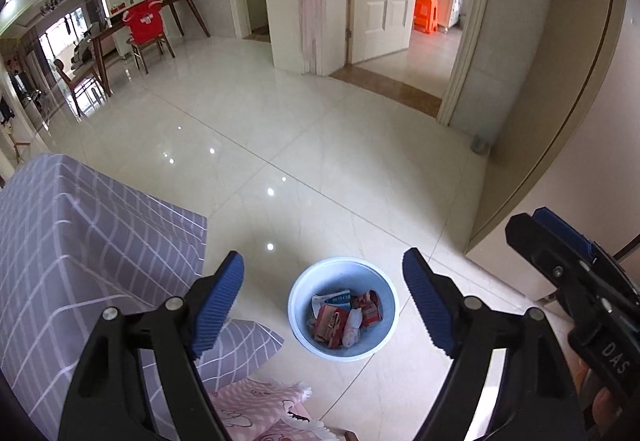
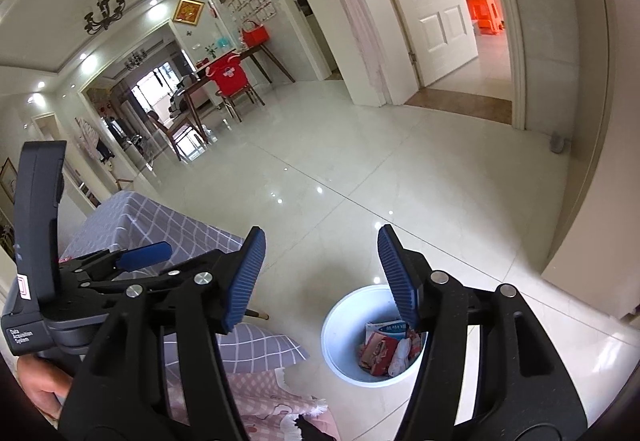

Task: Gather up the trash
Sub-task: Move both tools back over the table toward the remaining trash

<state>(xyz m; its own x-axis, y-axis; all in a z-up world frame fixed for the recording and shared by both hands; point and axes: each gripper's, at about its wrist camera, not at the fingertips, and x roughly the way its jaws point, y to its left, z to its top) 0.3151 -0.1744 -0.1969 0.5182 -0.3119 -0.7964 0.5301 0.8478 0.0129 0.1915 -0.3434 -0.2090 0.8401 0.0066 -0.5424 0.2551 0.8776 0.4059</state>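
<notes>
Both claws, left gripper (image 1: 323, 301) and right gripper (image 2: 321, 278), gape empty above the bin (image 1: 298, 305); drop seemingly done, next fetch more trash (image 1: 340, 317).

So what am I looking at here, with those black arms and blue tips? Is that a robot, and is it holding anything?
No robot: a person carries a hand-held grasping tool in each hand, and a wide-angle camera on each looks forward along its two blue-padded fingers. One picture comes from the left tool, the other from the right tool. Each picture also catches the other tool at its edge. Both tools are open and hold nothing. Below them, on the tiled floor, stands a white bin with crumpled wrappers already inside. Beside it is a table under a purple checked cloth, with pink fabric below.
</notes>
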